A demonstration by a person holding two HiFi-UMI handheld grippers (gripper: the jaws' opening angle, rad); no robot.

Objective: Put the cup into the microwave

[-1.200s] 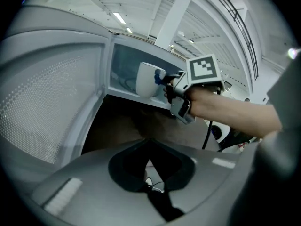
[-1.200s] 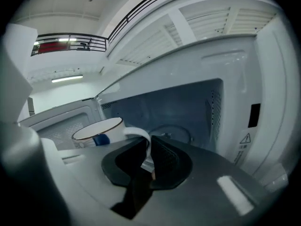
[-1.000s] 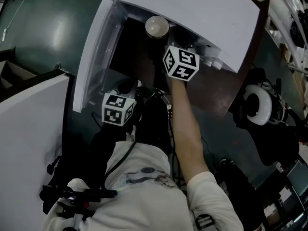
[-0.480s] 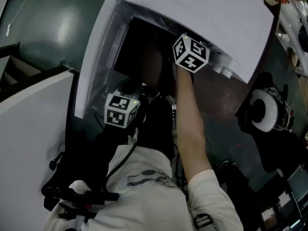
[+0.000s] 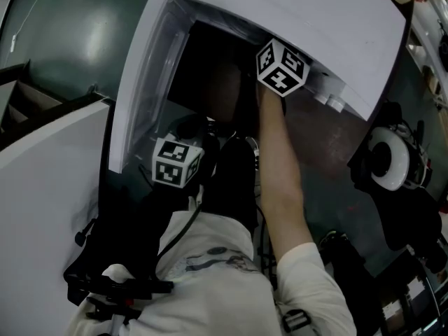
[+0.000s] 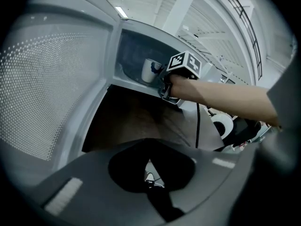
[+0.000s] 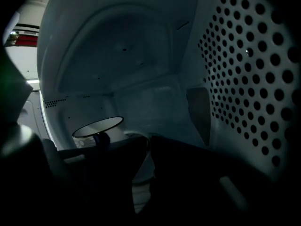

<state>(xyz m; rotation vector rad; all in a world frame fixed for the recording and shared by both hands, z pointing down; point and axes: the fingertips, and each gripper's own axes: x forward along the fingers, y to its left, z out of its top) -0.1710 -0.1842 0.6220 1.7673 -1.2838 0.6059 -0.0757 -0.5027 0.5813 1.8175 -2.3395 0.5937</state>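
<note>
Workshop-type hall — high beamed ceiling (image 6: 188,4), strip light (image 6: 121,12), painted green floor (image 5: 63,40).

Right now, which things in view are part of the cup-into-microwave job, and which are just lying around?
In the job:
- cup, clamped in the right gripper
- microwave, its door open

Just about:
- left gripper, shut on nothing, near the body
- white round device at right
- white panel at left
</note>
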